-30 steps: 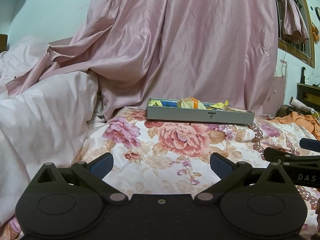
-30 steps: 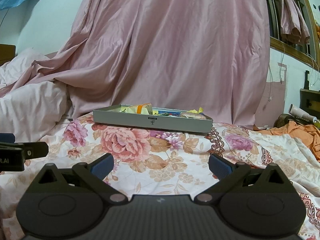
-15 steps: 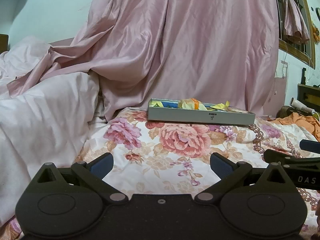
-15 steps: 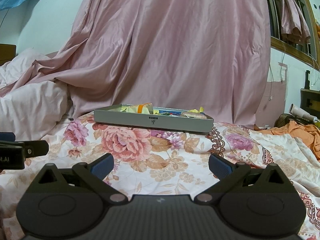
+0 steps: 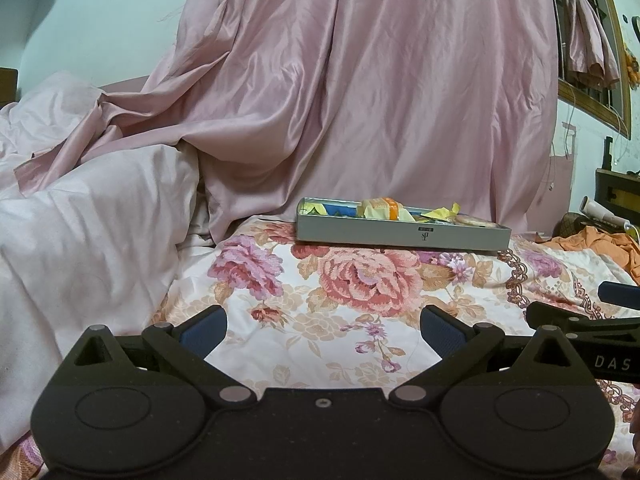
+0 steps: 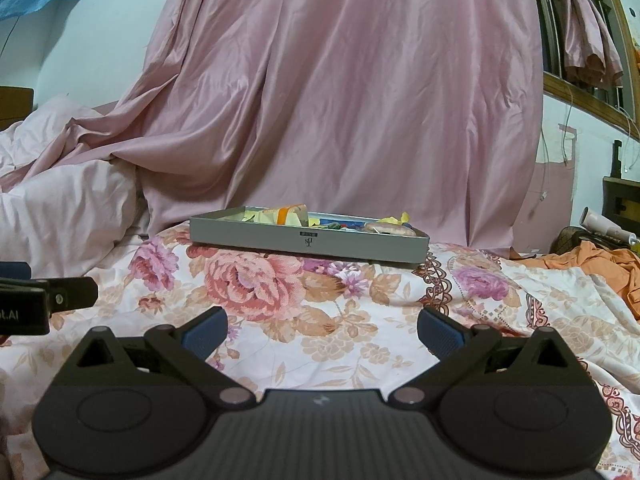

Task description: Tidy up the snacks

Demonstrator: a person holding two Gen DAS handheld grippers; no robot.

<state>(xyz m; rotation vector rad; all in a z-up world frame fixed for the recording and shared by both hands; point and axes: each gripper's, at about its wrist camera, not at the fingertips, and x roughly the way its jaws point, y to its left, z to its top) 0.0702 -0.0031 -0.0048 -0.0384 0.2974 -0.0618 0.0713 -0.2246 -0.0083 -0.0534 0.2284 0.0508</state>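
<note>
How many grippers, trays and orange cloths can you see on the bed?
Grippers: 2, the left gripper and the right gripper, both open and empty.
Trays: 1, the grey tray holding snacks; too jumbled to count.
Orange cloths: 1, the orange cloth at the right.
Total: 4

We see a shallow grey rectangular tray (image 5: 402, 234) lying flat on a bed with a floral cover (image 5: 360, 280), close in front of a hanging pink curtain (image 5: 360, 100). A small dark logo marks the tray's near wall. Snacks fill the tray: a pale yellow packet with an orange band (image 5: 380, 207) stands highest, crumpled yellow wrappers (image 5: 442, 212) lie beside it, a blue packet (image 5: 340, 209) sits toward one end, and a pinkish round piece (image 6: 386, 227) toward the other.
</note>
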